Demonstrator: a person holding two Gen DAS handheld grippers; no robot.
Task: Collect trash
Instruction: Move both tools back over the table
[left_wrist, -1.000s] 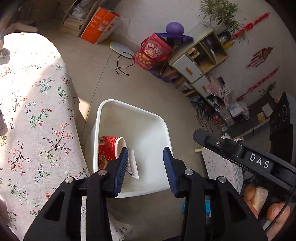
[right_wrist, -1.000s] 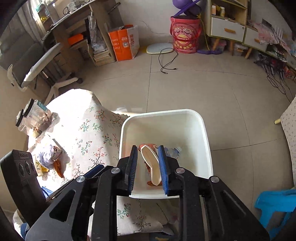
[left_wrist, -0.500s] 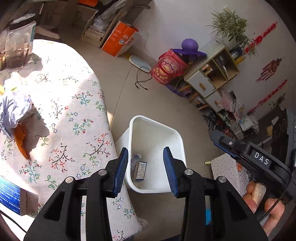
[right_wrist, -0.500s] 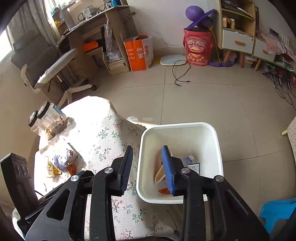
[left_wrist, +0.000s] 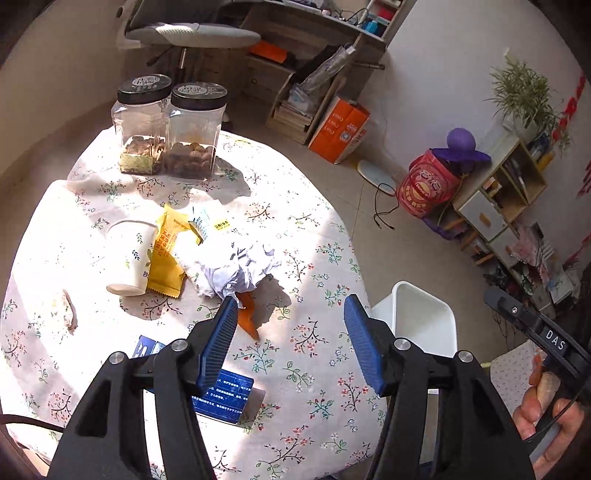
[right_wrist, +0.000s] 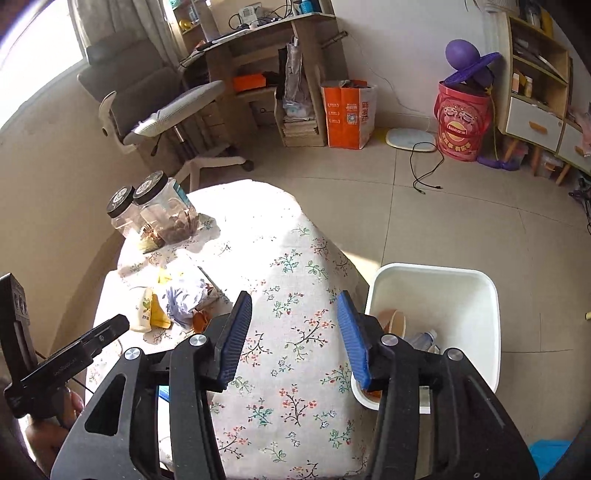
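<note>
On the floral tablecloth (left_wrist: 303, 266) lies a heap of trash: a crumpled white paper (left_wrist: 236, 269), a yellow wrapper (left_wrist: 168, 254), a tipped paper cup (left_wrist: 131, 254), an orange scrap (left_wrist: 248, 317) and a blue box (left_wrist: 225, 395). My left gripper (left_wrist: 291, 339) hovers over the table near the orange scrap, jaws opening, nothing between them. The white bin (right_wrist: 443, 291) stands on the floor beside the table and holds a cup, a bottle (right_wrist: 421, 338) and other trash. My right gripper (right_wrist: 293, 332) hangs above the table edge beside the bin, jaws opening and empty. The same crumpled paper (right_wrist: 184, 299) shows left of it.
Two clear jars with black lids (left_wrist: 170, 125) stand at the table's far side. A grey office chair (right_wrist: 162, 114), a desk, an orange carton (right_wrist: 347, 110), a red bucket (right_wrist: 463, 125) and a loose cable (right_wrist: 424, 173) are on the floor beyond. A blue stool (right_wrist: 550, 458) is at bottom right.
Both grippers swung away from over the bin toward the table. The right gripper let a cup drop into the bin and opened wider. The left gripper's jaws widened too.
</note>
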